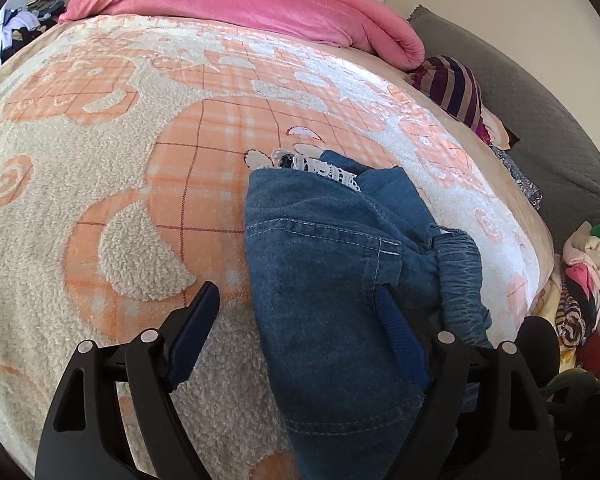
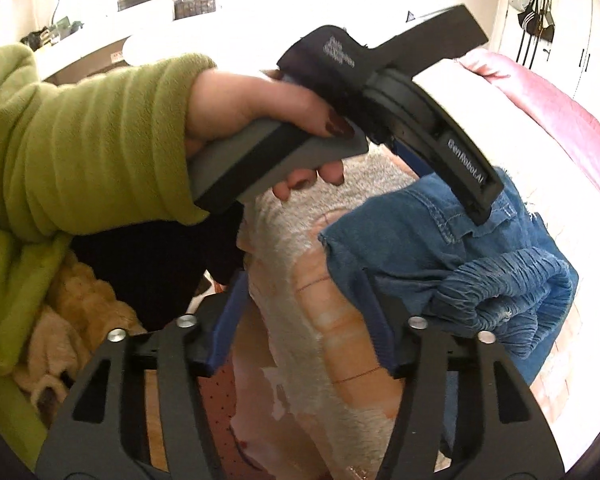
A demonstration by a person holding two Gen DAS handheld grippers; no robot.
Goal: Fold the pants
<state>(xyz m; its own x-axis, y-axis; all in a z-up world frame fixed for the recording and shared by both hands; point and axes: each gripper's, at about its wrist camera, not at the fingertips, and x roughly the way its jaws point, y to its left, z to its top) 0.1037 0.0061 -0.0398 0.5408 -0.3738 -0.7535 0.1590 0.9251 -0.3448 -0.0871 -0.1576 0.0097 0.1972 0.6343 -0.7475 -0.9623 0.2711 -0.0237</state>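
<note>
A pair of small blue denim pants lies bunched on the orange-and-cream fleece blanket, with white lace trim at the far end and an elastic waistband at the right. My left gripper is open low over the pants; its right finger rests on the denim, its left finger is over the blanket. In the right wrist view the pants lie at the right, and my right gripper is open at the bed's edge, its right finger at the denim's edge. The left gripper's body, held by a hand in a green sleeve, reaches over the pants there.
A pink duvet is rolled along the far side of the bed. A striped garment and a grey cushion lie at the right. Piles of clothes sit beside the bed at the right.
</note>
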